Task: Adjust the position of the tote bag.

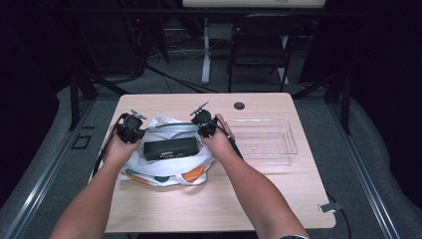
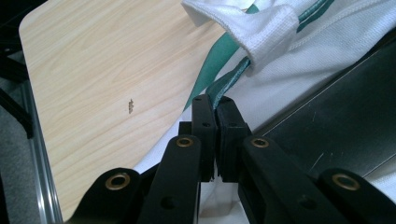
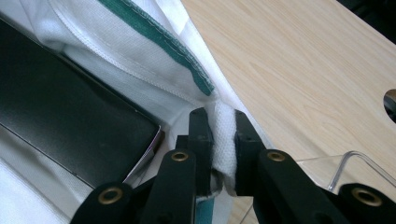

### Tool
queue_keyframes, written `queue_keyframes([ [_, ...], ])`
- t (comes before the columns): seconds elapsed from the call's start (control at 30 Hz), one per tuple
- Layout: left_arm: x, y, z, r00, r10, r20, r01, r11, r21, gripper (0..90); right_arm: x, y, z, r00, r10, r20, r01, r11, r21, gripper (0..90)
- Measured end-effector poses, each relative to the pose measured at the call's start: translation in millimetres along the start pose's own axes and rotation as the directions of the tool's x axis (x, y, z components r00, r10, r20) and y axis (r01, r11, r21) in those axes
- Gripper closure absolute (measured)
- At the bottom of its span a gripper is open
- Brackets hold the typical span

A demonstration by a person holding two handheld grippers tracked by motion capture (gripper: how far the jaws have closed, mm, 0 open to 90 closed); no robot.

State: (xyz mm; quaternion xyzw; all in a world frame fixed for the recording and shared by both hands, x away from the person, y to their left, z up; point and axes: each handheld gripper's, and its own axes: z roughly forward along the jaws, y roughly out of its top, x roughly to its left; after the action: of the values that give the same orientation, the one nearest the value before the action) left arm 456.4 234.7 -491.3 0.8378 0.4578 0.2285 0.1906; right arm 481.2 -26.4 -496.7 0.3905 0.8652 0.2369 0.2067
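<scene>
Both grippers pinch the mouth of the white bag [image 1: 164, 149], which lies on the near-left half of the wooden table [image 1: 259, 199] with a flat black box [image 1: 170, 148] resting on or in it. Left gripper [image 2: 215, 100]: jaws almost fully closed on the green-trimmed edge [image 2: 229, 81] of the bag's opening. Right gripper [image 3: 219, 114]: jaws closed on a thick fold of white fabric [image 3: 224, 140] at the opposite side of the opening, a little wider apart because of the bunched cloth. Step in hand, as I read it: holding the bag mouth spread at two points, either to bare the box or to draw the cloth over it. Next move probably calls for both hands to pull evenly outward or upward without letting the thin edge slip from the left pads. A clear plastic tray [image 1: 291, 144] stands just right of the bag. Hard to tell: whether the box sits inside the bag or on top of it; the bag's near side is covered by the forearms; its orange and green print is partly folded under
</scene>
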Motion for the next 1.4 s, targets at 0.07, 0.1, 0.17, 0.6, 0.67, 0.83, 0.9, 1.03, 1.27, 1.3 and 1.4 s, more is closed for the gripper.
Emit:
queue_keyframes([
  [0.07,0.0,0.2,1.0,1.0,0.003,0.003,-0.003,1.0,0.003,88.5,-0.8,0.0,0.6,0.9999,-0.017,0.003,0.017,1.0,0.015,81.6],
  [0.1,0.0,0.2,1.0,1.0,0.003,0.003,-0.003,1.0,0.003,88.5,-0.8,0.0,0.6,0.9999,-0.017,0.003,0.017,1.0,0.015,81.6],
  [0.17,0.2,0.1,2.0,1.0,0.001,0.003,-0.001,1.0,0.005,88.5,-1.1,-0.5,2.0,1.0,-0.007,-0.001,0.007,1.0,0.01,81.6],
  [0.6,-3.0,-0.6,7.7,1.0,-0.004,0.007,0.004,0.9995,0.032,88.4,-0.1,-2.0,7.2,1.0,0.006,-0.003,-0.006,1.0,0.028,81.6],
  [0.67,-2.8,-0.5,7.3,0.9999,-0.006,0.011,0.006,0.9995,0.031,88.3,0.1,-2.0,7.3,1.0,0.007,-0.003,-0.007,1.0,0.03,81.6],
  [0.83,-0.4,-1.0,1.6,0.9999,-0.001,0.016,0.0,0.9996,0.029,81.3,-0.1,-3.1,8.9,0.9997,0.021,-0.009,-0.021,0.999,0.03,81.5],
  [0.9,0.5,-1.6,0.0,0.9998,-0.006,0.021,0.006,0.9997,0.022,76.7,-0.2,-3.1,9.0,0.9997,0.022,-0.008,-0.021,0.999,0.03,81.5],
  [1.03,1.2,-3.9,-11.6,0.9995,0.006,0.032,-0.006,0.9999,-0.011,67.0,-1.1,-3.2,9.5,0.9995,0.03,-0.011,-0.03,0.999,0.033,81.5],
  [1.27,-0.4,-5.8,-32.2,0.9989,0.044,0.015,-0.043,0.9974,-0.058,62.4,-2.4,-3.1,10.9,0.9991,0.04,-0.016,-0.04,0.998,0.042,81.4],
  [1.3,0.1,-6.9,-34.7,0.9988,0.047,0.012,-0.046,0.997,-0.062,62.4,-2.4,-3.1,10.9,0.9991,0.04,-0.016,-0.039,0.998,0.043,81.5],
  [1.4,5.5,-10.4,-40.8,0.9987,0.045,0.024,-0.044,0.9966,-0.07,61.8,-2.8,-3.1,10.7,0.9991,0.04,-0.016,-0.039,0.998,0.044,81.4],
])
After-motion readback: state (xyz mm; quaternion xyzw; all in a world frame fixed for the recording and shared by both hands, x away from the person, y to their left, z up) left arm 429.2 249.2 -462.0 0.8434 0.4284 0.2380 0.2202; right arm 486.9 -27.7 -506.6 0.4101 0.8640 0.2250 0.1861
